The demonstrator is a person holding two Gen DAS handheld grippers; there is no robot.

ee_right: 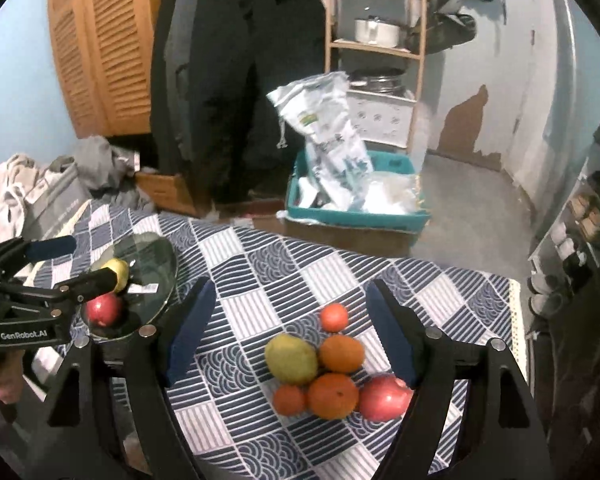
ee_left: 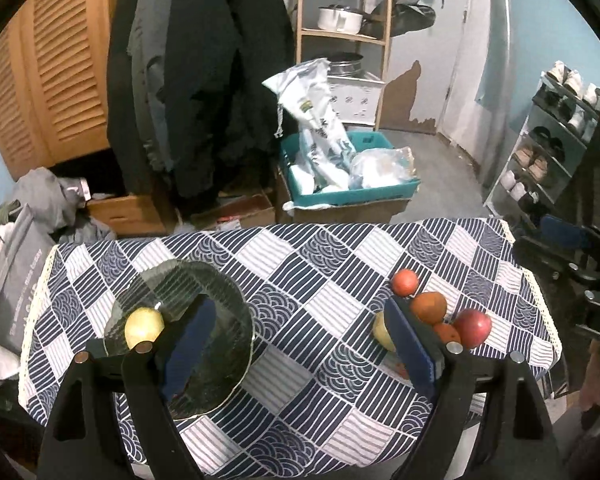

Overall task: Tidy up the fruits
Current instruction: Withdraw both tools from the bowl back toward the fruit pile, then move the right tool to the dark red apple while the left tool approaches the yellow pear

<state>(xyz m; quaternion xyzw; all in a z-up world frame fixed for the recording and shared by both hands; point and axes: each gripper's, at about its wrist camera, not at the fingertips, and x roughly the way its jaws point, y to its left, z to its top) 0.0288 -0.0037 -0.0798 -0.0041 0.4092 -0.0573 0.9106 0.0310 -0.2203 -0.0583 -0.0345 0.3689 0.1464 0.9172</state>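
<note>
A clear glass plate lies on the left of the checked tablecloth, with a yellow fruit on it. The right wrist view shows that plate holding the yellow fruit and a red apple. My left gripper is open and empty above the cloth, its left finger over the plate. A pile of fruit lies on the right: a yellow-green fruit, several oranges and a red apple. My right gripper hangs open over the pile, touching none of it.
Beyond the table's far edge a teal bin full of bags sits on a cardboard box. Dark coats hang behind it, beside a wooden shelf. A shoe rack stands right; a grey bag and clothes lie left.
</note>
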